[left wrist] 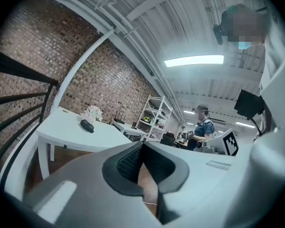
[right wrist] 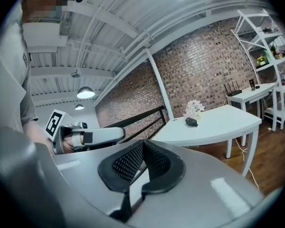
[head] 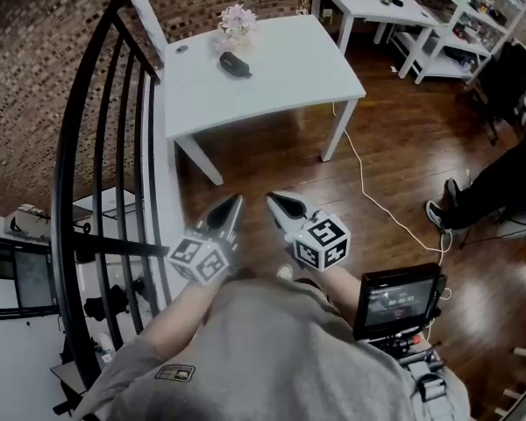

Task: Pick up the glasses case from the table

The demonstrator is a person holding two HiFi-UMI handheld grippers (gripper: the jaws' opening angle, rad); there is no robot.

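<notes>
Both tools are out in front of the person, side by side over the wood floor [head: 394, 139], well apart from the white table [head: 285, 73] ahead.

L gripper [head: 233, 205]: jaws pressed together at the tips w/ nothing pinched. Its own view shows only floor through the slot behind the pads. It points about level twd the table.

R gripper [head: 277, 203]: jaws also pressed together, empty, tipped slightly down. Marker cubes on both face up.

Glasses case [head: 235, 64]: dark, oval, lying flat on the tabletop. It's toward the far left corner, a bit in from the far edge and well apart from the near edge. A small bunch of pale flowers [head: 237, 20] stands just beside it on the far-edge side. Can't tell if they touch. Rest of the top looks bare.

A black railing [head: 96, 147] runs along the table's left side, w/ a brick wall [head: 35, 51] behind. A white cable [head: 368, 182] trails across the floor from the table's near right leg. A second white table [head: 368, 0] and a shelf unit [head: 456, 16] stand at far right. A seated person's legs [head: 500, 187] show at the right edge.
</notes>
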